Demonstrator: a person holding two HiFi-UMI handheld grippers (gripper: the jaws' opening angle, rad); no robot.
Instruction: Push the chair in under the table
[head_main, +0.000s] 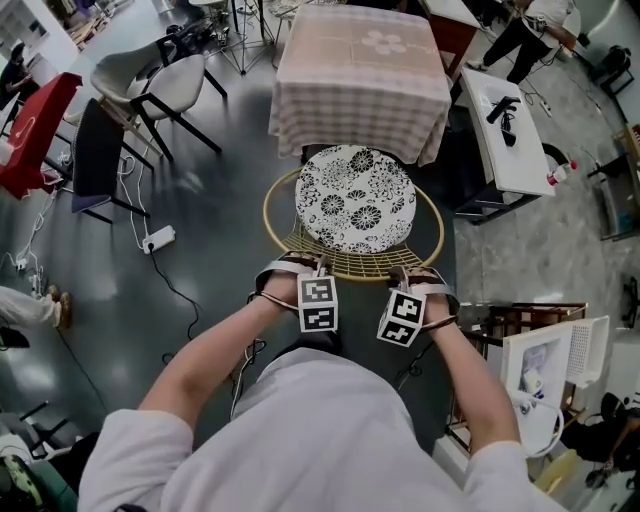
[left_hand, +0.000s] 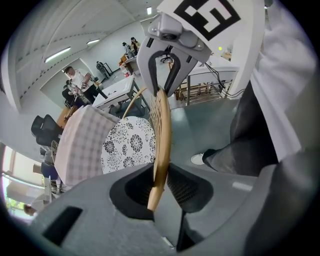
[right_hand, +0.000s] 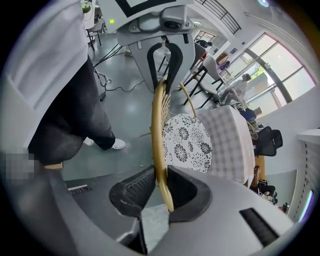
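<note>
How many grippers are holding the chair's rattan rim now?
2. The left gripper clamps the rim on its near left side; the right gripper clamps it on the near right side. No other grippers are visible.

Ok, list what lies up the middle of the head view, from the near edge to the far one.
white shirt → left gripper and right gripper, side by side, shut on the rattan chair back → patterned seat cushion → checked-cloth table

The chair (head_main: 355, 205) and the cloth-draped table (head_main: 360, 75) are seen steeply from above in the head view and close up, along the fingers (left_hand: 192, 187), in both gripper views.
</note>
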